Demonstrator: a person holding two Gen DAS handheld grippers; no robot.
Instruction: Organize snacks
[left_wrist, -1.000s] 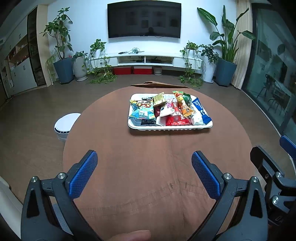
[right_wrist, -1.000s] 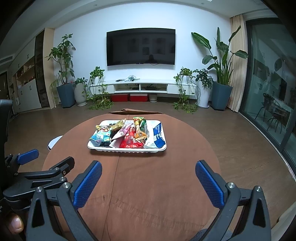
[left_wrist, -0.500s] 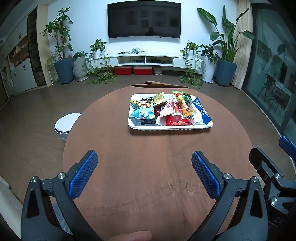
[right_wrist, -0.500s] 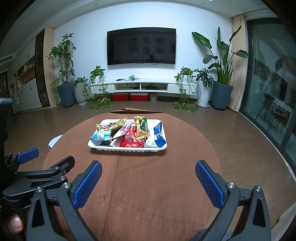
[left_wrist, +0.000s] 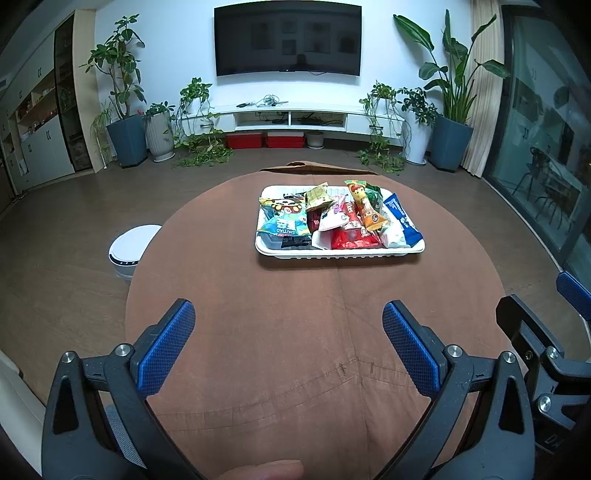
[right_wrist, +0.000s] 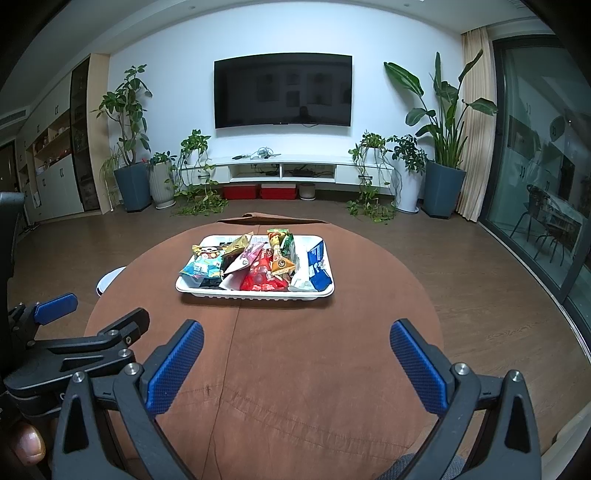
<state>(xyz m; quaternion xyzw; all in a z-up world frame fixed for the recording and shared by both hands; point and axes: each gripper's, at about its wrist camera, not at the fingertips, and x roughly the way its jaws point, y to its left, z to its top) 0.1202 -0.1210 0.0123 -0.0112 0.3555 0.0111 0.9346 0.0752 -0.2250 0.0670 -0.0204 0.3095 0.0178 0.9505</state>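
1. Barely any shift since the earlier frames: both views hold nearly the same framing, with the tray a touch lower in the right wrist view.
2. Left gripper (left_wrist: 288, 325) at lower centre of its view, blue pads spread wide, holding nothing; right gripper (right_wrist: 297, 345) likewise wide and empty, low in its frame.
3. Colourful foil and plastic snack packets (left_wrist: 334, 219) heaped in the shallow white rectangular foam tray (left_wrist: 340, 254), centre of frame, well apart from both grippers.
4. Already gathered in the tray, yet jumbled and overlapping: fits packets just collected, or a pile awaiting sorting.
5. For any pick: take a top packet by an edge, close gently on crinkly film, lift without dragging neighbours.
6. Round table under brown stitched cloth (left_wrist: 258, 332), creased down the middle.
7. Beyond: dark wall television (left_wrist: 287, 38), potted plants, white round floor robot (left_wrist: 131, 251) at middle left.
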